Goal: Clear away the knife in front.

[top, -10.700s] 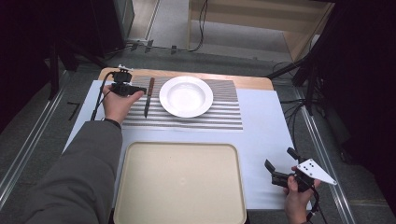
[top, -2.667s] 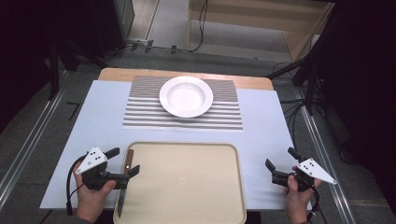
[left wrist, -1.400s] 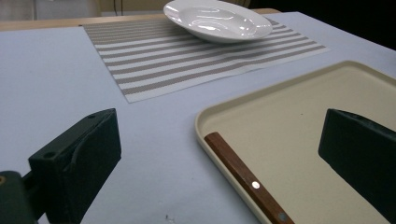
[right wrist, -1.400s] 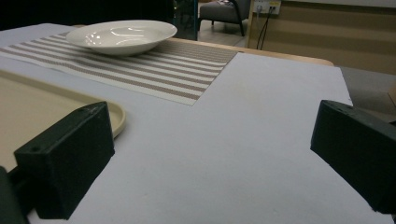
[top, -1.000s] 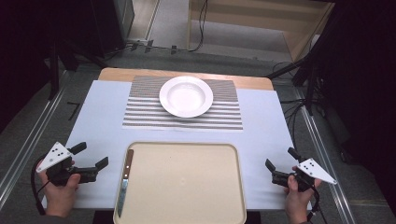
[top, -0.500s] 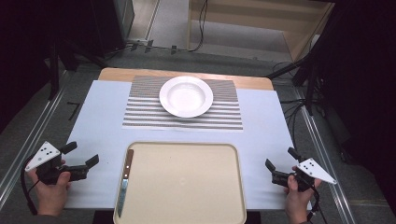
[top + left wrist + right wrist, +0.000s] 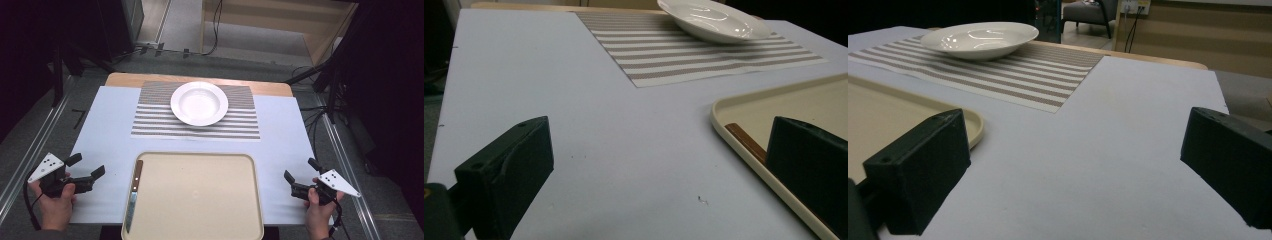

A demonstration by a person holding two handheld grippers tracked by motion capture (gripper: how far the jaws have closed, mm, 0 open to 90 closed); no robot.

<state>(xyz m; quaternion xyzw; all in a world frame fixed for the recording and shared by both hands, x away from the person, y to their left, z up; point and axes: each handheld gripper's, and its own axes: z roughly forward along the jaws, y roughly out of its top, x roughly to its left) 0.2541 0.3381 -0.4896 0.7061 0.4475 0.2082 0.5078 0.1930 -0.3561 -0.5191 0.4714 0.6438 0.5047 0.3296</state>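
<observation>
Resting along the left edge of the shallow beige plastic tray (image 7: 200,200), at about 7 o'clock on the table, lies the brown-handled table knife (image 7: 133,196), handle toward the far side and blade toward the person. The left gripper (image 7: 86,171) is held out at 8 o'clock, just beside the tray and apart from the knife, with its jaws spread wide and nothing between them; in the left gripper view the knife's brown handle (image 7: 744,141) peeks out beside one jaw, inside the tray rim. The right gripper (image 7: 298,176) sits at 4 o'clock, off the tray's right edge, jaws likewise wide apart and empty above the pale blue tabletop (image 7: 110,130). Up at 12 o'clock a round white ceramic plate (image 7: 199,103) stands on a grey-and-white striped placemat (image 7: 155,122), well apart from both hands.
</observation>
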